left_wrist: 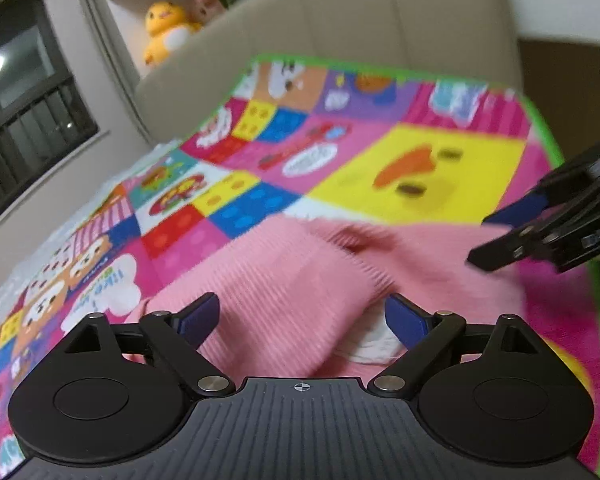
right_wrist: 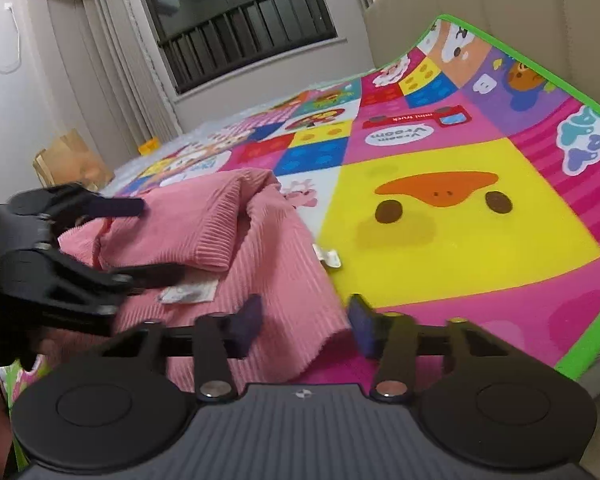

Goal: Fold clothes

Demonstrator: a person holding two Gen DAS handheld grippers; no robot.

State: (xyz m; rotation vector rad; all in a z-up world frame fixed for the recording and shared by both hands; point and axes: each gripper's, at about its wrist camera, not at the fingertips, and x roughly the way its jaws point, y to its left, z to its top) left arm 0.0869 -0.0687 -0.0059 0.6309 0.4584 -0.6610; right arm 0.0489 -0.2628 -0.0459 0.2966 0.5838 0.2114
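A pink ribbed knit garment (left_wrist: 300,280) lies crumpled on a colourful cartoon play mat (left_wrist: 420,168). In the left wrist view my left gripper (left_wrist: 300,316) is open, its blue-padded fingers straddling a raised fold of the garment just above it. My right gripper (left_wrist: 488,236) enters from the right over the garment's far side. In the right wrist view the garment (right_wrist: 260,264) lies left of centre with a white label (right_wrist: 188,293) showing. My right gripper (right_wrist: 306,322) is open over the garment's near corner. The left gripper (right_wrist: 148,240) is at the left, jaws apart around a fold.
The mat (right_wrist: 460,216) covers a bed with a beige padded headboard (left_wrist: 380,20). A yellow duck plush (left_wrist: 166,28) sits behind it. A dark window (right_wrist: 236,20) with curtains is at the far wall. A brown paper bag (right_wrist: 70,160) stands by the bed.
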